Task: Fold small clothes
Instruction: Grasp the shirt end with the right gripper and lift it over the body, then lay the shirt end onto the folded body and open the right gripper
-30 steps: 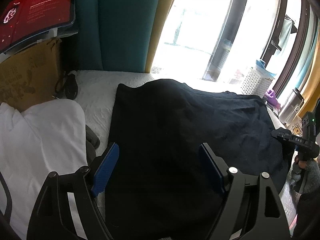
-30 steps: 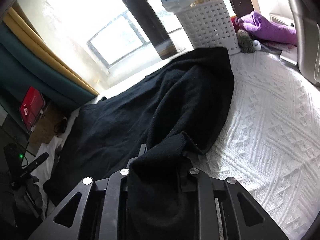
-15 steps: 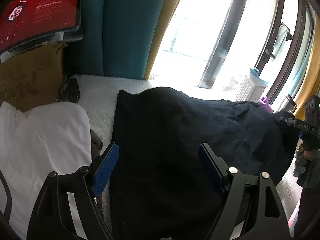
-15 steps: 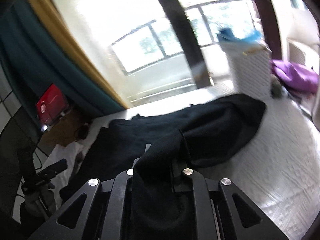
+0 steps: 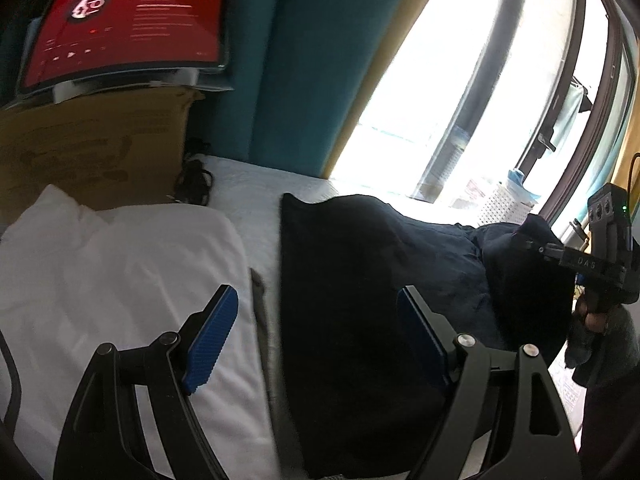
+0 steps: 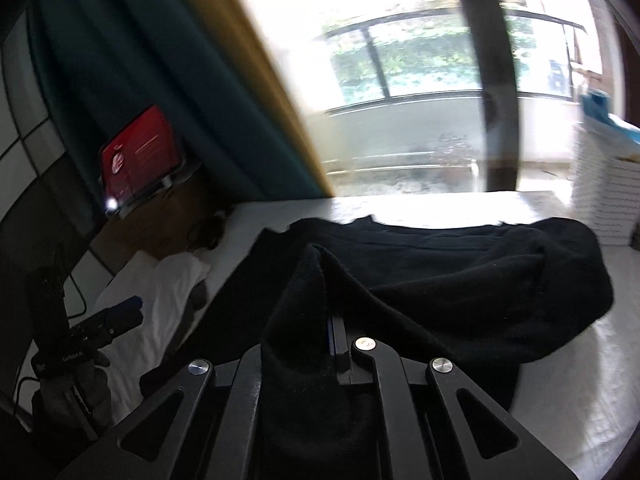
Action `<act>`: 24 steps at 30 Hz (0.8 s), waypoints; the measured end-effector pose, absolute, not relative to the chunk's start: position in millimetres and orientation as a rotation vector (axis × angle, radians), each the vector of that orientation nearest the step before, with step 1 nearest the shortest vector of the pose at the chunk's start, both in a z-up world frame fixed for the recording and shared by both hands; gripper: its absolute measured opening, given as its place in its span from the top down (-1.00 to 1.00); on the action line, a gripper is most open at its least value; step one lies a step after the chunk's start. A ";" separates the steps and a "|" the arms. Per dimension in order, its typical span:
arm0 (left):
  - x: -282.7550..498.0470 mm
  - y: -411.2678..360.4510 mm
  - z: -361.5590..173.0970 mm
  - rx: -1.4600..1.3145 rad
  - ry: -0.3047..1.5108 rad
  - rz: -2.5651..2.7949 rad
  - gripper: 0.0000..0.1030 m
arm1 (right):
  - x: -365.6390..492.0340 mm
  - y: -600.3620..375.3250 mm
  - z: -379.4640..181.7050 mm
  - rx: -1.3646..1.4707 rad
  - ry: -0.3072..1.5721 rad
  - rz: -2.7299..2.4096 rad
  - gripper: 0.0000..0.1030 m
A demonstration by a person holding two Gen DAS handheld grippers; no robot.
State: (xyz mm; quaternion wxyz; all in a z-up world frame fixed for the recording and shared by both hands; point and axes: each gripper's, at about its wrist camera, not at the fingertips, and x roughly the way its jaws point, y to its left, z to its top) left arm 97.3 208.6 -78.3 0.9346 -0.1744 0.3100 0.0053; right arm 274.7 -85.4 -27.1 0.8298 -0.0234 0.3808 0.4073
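Note:
A black garment (image 5: 360,280) lies spread on the white bed cover (image 5: 256,208). My left gripper (image 5: 316,320) is open and empty, hovering over the garment's left edge, its blue pads (image 5: 212,332) wide apart. My right gripper (image 6: 328,320) is shut on a corner of the black garment (image 6: 460,272) and holds it lifted above the bed; cloth drapes over its jaws. The right gripper also shows in the left wrist view (image 5: 536,246), raised at the garment's right side.
A white folded cloth (image 5: 112,280) lies left of the garment. A cardboard box (image 5: 92,152) with a red screen (image 5: 124,36) stands behind it. A white basket (image 6: 608,200) sits at the far right by the window. Teal curtain (image 5: 300,80) behind the bed.
My right gripper has lifted the garment's corner higher and carried it leftwards over the garment. My left gripper has drawn back and to the left, still open.

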 end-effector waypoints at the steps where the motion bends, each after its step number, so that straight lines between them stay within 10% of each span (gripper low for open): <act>1: 95.2 212.4 -78.2 -0.359 0.632 0.016 -0.58 | 272.3 -76.9 -28.1 -0.061 0.812 0.874 0.90; 24: 51.4 248.1 -59.3 -0.352 0.574 0.093 -0.58 | 210.1 68.5 -79.0 -0.232 0.930 1.107 0.90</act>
